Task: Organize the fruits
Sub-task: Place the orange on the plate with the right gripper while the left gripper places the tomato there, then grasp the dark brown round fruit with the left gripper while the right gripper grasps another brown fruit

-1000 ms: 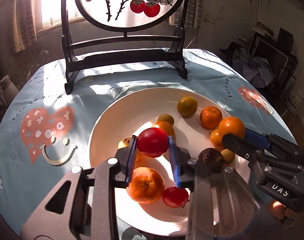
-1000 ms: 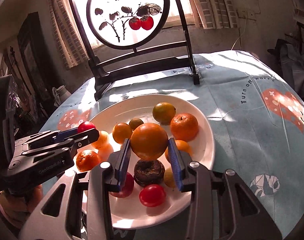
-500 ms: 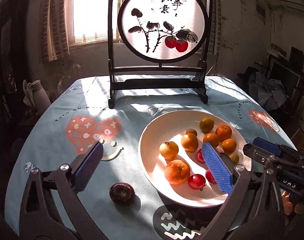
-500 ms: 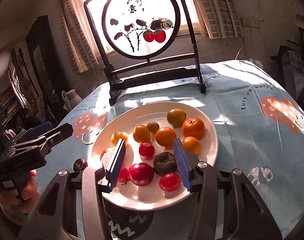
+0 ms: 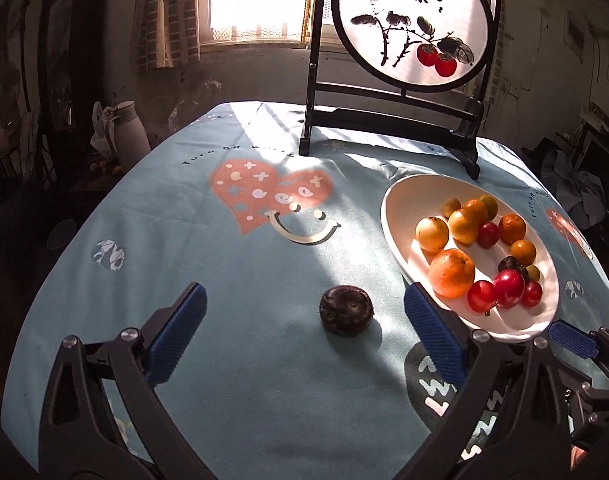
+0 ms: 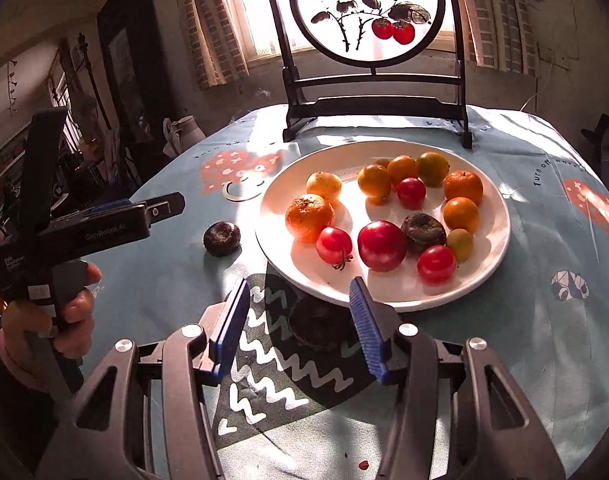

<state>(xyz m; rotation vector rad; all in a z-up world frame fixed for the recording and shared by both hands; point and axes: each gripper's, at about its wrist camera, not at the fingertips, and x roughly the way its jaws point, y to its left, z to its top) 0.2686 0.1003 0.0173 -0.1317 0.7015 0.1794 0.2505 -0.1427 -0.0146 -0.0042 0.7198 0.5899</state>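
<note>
Sorting mostly pending: one dark fruit point(image 5: 346, 310) sits off the plate point(image 6: 500, 240), remaining fruits on it; left gripper point(image 5: 304, 330) and right gripper point(image 6: 300, 322) both released, empty.

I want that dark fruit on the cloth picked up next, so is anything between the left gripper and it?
Nothing visible: the dark fruit lies alone on the tablecloth, ahead of the open left gripper.

Strong sunlight came through the window point(image 5: 256, 0) behind, glaring on the plate point(image 6: 492, 248) and casting hard shadows across the bench point(image 5: 224, 360). Room edges stayed dim and bowed by fisheye distortion.
</note>
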